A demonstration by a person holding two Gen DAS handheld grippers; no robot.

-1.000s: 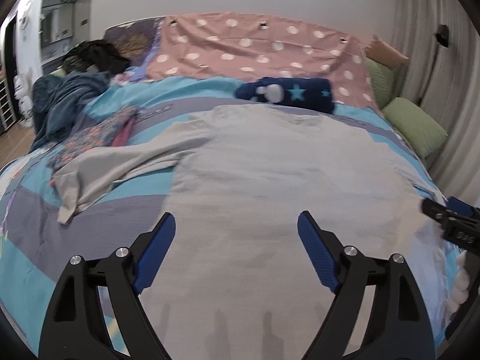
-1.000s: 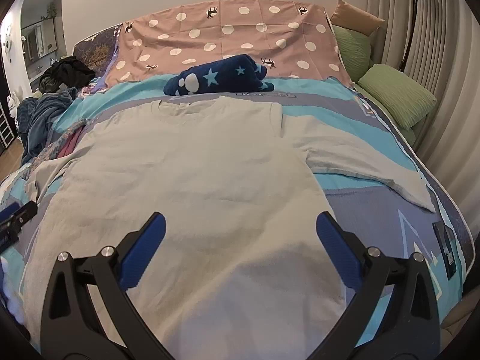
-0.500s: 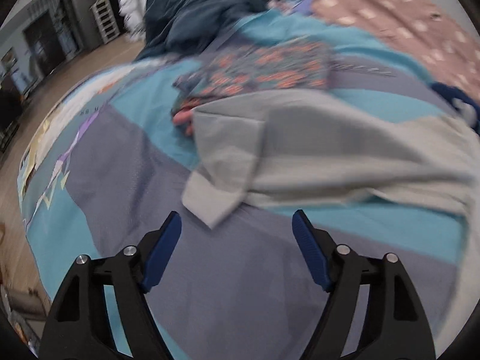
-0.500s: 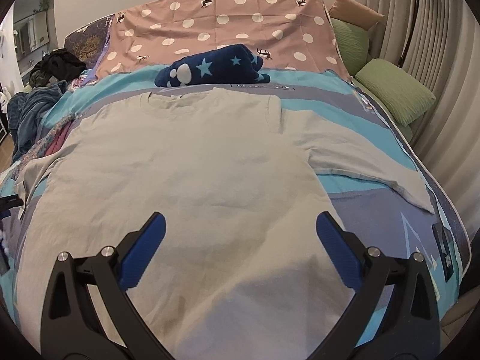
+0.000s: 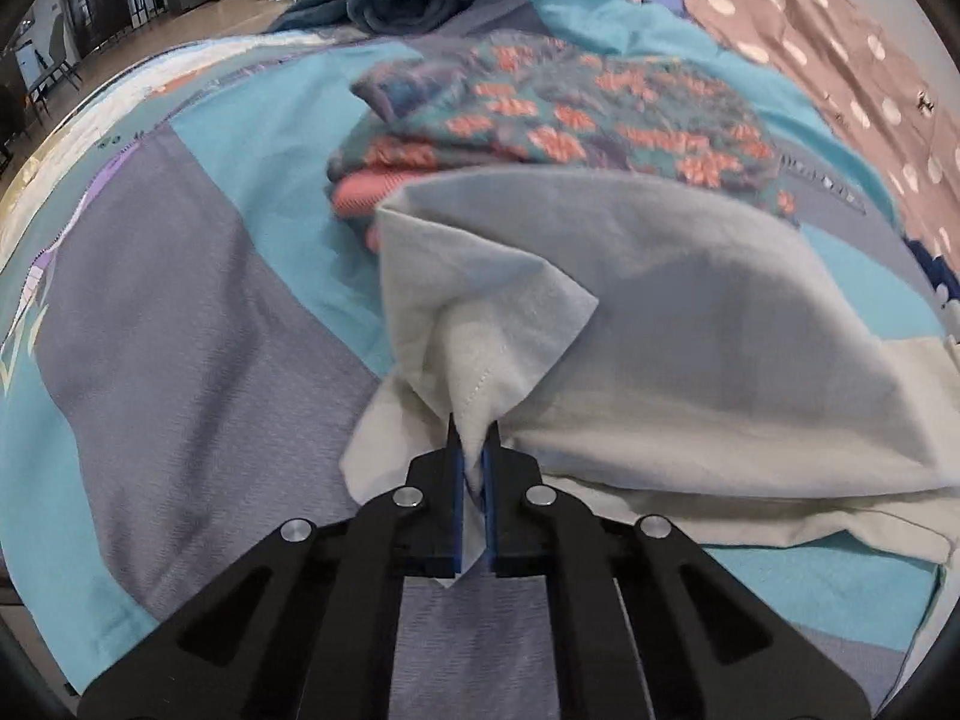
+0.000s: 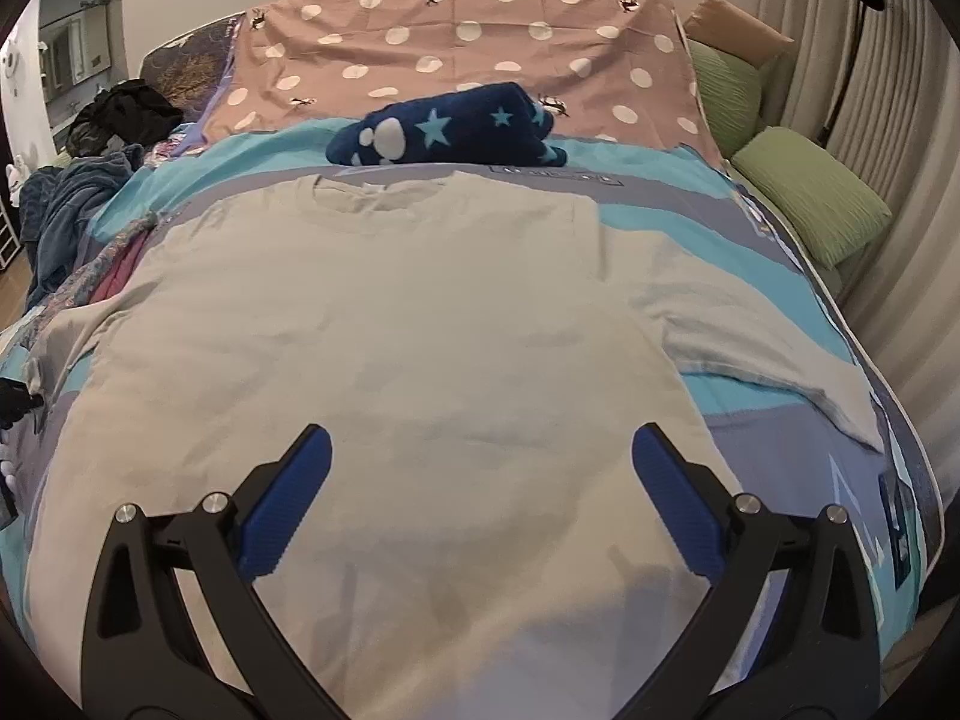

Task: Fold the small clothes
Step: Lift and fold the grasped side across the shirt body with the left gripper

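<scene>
A pale grey long-sleeved shirt (image 6: 384,330) lies spread flat, front up, on the bed, collar toward the headboard. In the left wrist view its left sleeve (image 5: 660,324) is bunched up and the cuff end sits pinched between the blue pads of my left gripper (image 5: 473,438), which is shut on it. The right sleeve (image 6: 762,354) lies stretched out toward the bed's right edge. My right gripper (image 6: 480,456) hovers wide open over the shirt's lower body, nothing between its fingers. The left gripper's black tip (image 6: 15,402) shows at the far left of the right wrist view.
A teal and grey patchwork cover (image 5: 180,312) lies under the shirt. A floral folded garment (image 5: 570,114) sits beside the held sleeve. A navy star-print bundle (image 6: 450,132) lies past the collar. Green pillows (image 6: 810,192) line the right side, dark clothes (image 6: 72,210) the left.
My left gripper swung left from over the shirt's body to the left sleeve, dropped down and shut on the cuff. The right gripper stayed open and drifted slightly over the shirt.
</scene>
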